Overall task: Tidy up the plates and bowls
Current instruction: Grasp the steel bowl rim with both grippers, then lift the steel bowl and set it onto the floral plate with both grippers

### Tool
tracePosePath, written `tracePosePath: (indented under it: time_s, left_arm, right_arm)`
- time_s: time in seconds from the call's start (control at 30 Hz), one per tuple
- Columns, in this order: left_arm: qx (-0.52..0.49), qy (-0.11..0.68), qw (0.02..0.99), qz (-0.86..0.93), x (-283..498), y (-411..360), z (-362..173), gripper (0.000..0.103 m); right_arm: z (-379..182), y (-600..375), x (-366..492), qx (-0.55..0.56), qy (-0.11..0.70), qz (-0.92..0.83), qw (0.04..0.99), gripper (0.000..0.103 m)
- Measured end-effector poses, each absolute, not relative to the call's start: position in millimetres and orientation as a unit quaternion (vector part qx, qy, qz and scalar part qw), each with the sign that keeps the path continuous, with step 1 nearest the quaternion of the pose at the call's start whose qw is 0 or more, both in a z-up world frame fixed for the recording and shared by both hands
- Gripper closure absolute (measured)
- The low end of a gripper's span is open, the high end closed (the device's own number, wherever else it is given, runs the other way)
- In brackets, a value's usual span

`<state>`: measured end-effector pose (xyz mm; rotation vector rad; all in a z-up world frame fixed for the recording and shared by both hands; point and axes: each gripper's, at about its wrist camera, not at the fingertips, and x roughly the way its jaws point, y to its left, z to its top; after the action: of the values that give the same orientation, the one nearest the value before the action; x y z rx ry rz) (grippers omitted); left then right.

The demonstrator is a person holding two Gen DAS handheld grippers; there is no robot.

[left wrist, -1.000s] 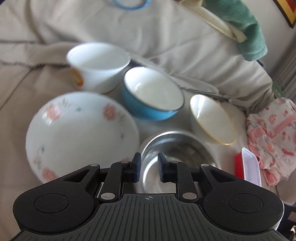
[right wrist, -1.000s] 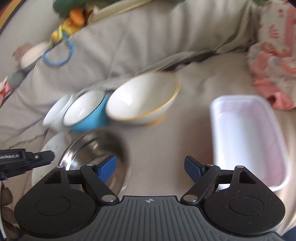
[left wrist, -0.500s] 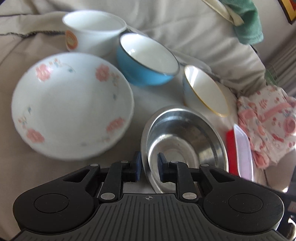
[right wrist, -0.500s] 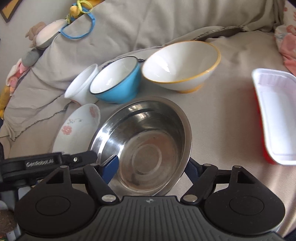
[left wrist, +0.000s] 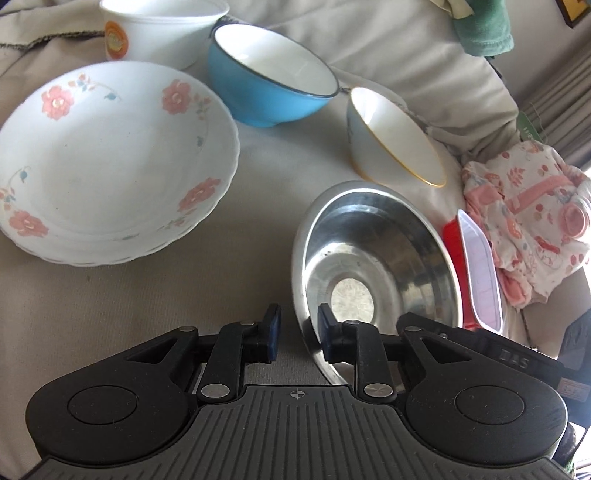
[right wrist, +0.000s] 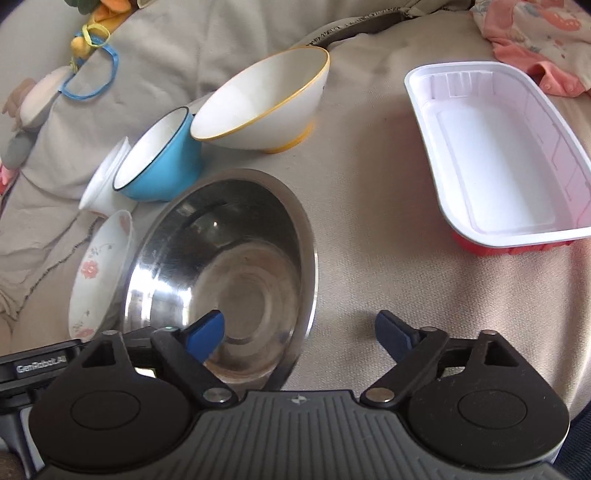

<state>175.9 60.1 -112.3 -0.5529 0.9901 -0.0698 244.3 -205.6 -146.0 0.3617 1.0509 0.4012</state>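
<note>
Claws both opening: left claw (left wrist: pixel 295 334) straddles the steel bowl (left wrist: pixel 373 269) rim without pinching; right claw (right wrist: pixel 299 330) spread wide over its edge.

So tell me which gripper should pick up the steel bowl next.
Left, probably. The left gripper already straddles the steel bowl's near rim, jaws opening, one finger on each side. The right gripper also spans the rim, but its jaws are opening much wider and would have further to close.

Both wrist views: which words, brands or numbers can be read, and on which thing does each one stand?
"GenRobot.AI": on the left gripper, black bar at the right wrist view's left edge.
"DAS": partial, on the right gripper, black body in the left wrist view.
Orange emblem on the white cup: unreadable.
</note>
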Motion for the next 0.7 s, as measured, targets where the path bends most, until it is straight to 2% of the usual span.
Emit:
tracePosePath:
  time_s: [0.07, 0.2, 0.37, 0.5, 0.7]
  left_arm:
    - [-0.262, 0.472, 0.841, -0.034, 177, 60, -115, 0.074]
    - [-0.269, 0.484, 0.832, -0.035, 181, 59, -125, 0.069]
    - [-0.269, 0.484, 0.832, -0.042, 183, 59, -129, 0.069]
    - [-0.264, 0.48, 0.835, -0.047, 184, 57, -130, 0.07]
    - [-0.271, 0.476, 0.835, -0.051, 183, 58, -131, 0.07]
  right_arm:
    - [-149, -204, 244, 0.167, 0.494, 0.201, 0.829, 0.0]
    - [-148, -198, 245, 0.143, 0.501, 0.212, 0.827, 0.0]
    - [-150, -210, 252, 0.185, 0.511, 0.213, 0.812, 0.0]
    - [-146, -209, 253, 0.175, 0.509, 0.218, 0.814, 0.0]
    - [-117, -189, 232, 0.081, 0.397, 0.185, 0.895, 0.0]
